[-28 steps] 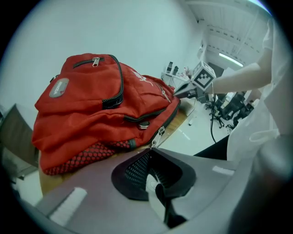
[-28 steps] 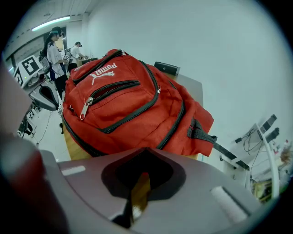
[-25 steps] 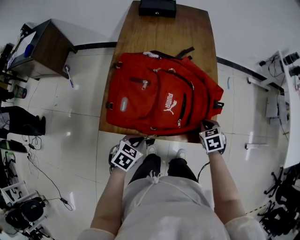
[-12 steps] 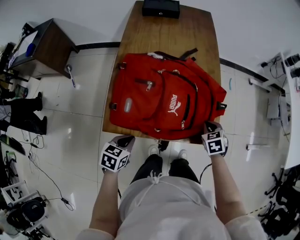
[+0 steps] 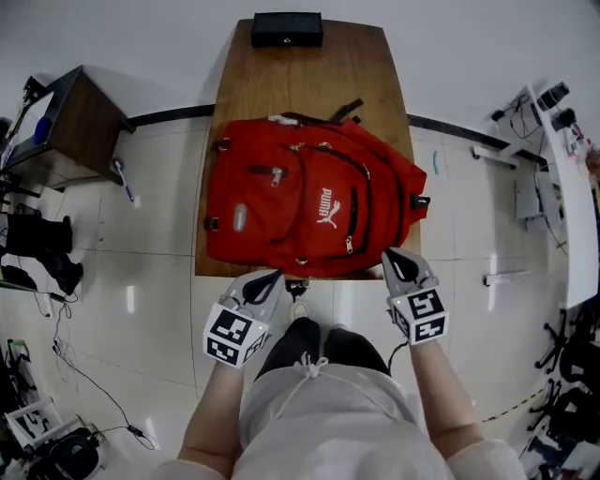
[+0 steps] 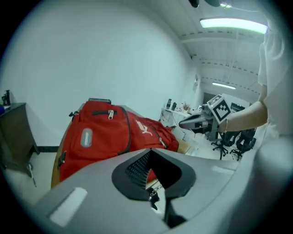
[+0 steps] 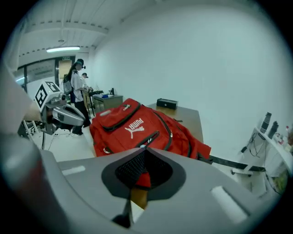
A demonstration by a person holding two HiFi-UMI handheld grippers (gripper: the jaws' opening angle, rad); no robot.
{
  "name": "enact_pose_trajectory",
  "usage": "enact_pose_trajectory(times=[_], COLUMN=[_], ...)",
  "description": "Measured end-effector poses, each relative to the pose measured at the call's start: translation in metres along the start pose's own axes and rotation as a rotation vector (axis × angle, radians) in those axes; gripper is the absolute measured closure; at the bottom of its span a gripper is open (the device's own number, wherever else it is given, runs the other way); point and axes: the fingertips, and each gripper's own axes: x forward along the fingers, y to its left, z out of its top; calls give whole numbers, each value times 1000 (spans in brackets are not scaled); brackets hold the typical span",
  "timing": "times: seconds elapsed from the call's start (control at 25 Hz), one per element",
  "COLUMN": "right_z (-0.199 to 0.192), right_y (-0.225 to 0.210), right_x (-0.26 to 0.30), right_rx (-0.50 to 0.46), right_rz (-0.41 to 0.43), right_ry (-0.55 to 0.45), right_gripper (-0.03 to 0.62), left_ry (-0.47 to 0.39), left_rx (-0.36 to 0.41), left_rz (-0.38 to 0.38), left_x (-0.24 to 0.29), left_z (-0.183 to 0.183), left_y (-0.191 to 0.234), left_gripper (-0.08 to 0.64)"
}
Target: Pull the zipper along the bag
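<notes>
Glossy white tiled floor (image 5: 141,272), plain white wall (image 7: 206,68). A narrow wooden table (image 5: 309,84) runs away from the person.

Far left of the left gripper, a dark wooden cabinet (image 5: 80,108) stands by the wall. Loose cables (image 5: 70,328) lie on the tiles nearer in.

Left gripper (image 5: 272,275) is held just off the table's near edge, clear of the bag. Its own view (image 6: 150,150) shows the fingertips meeting, closed on nothing. Just right of its tips a small black tag (image 5: 298,284) hangs from the bag's near edge over the table lip.

Straight ahead of both grippers, the red backpack (image 5: 309,211) lies flat, front side up, filling most of the table's width. A silver zipper pull (image 5: 275,175) sits on the small upper pocket, ahead of the left gripper. A black zipper track (image 5: 354,211) runs ahead and left of the right gripper, with its pull (image 5: 349,246) at the near end. Beyond the bag, a black box (image 5: 287,28) sits at the table's far end.

Right gripper (image 5: 392,253) is at the bag's near right corner; contact with the fabric is unclear. Its own view (image 7: 145,148) shows the jaws together and empty, with red fabric and the table edge past the tips.

Far right of it are a white bench (image 5: 553,141) with equipment and some office chairs (image 5: 572,403). In the right gripper view a person (image 7: 77,87) stands in the background.
</notes>
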Motion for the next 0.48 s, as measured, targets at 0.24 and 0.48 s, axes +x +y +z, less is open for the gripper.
enact_pose_trajectory(times=[0.24,0.48], right_z=[31,22], right_y=[50,85], right_x=[-69,-137], right_rx=[1,-103], right_rz=[120,150], right_ry=[-263,-358], right_gripper=[586,586], left_ry=[-150,-222], left_rx=[31,68], left_rz=[4,6], left_x=[-32,-81], left_z=[27,24], left_y=[-39,-97], left_gripper=[552,552])
